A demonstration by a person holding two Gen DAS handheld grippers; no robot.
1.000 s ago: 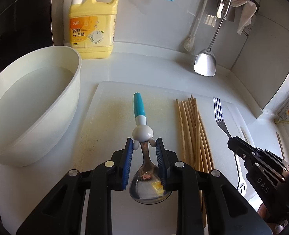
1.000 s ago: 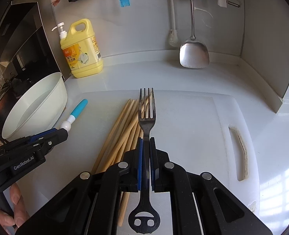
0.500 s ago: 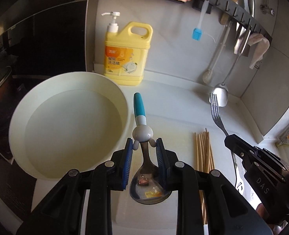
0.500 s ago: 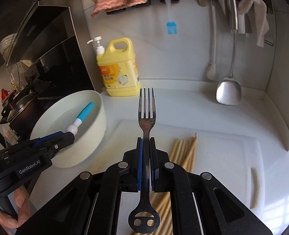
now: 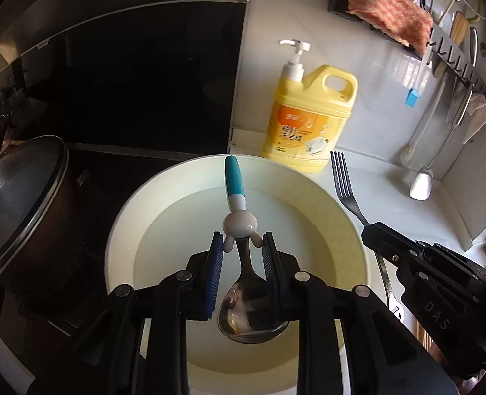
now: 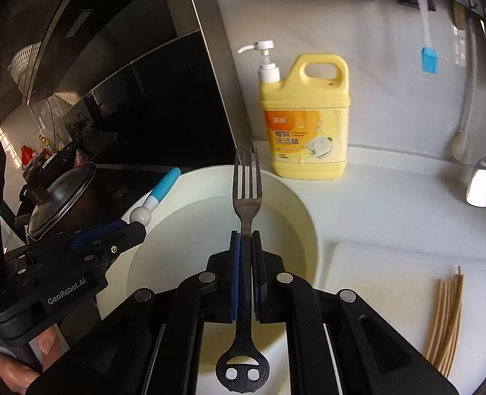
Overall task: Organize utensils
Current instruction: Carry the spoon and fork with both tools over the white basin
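Left gripper clamps the spoon at its stiff, slick metal neck; right gripper pinches the rigid fork mid-handle

Glossy metal spoon, fork

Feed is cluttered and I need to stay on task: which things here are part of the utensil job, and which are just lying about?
Part of the job:
- spoon in left hand-held gripper
- fork in right hand-held gripper
- chopsticks
- white basin

Lying about:
- detergent bottle
- pot
- checked cloth
- blue brush
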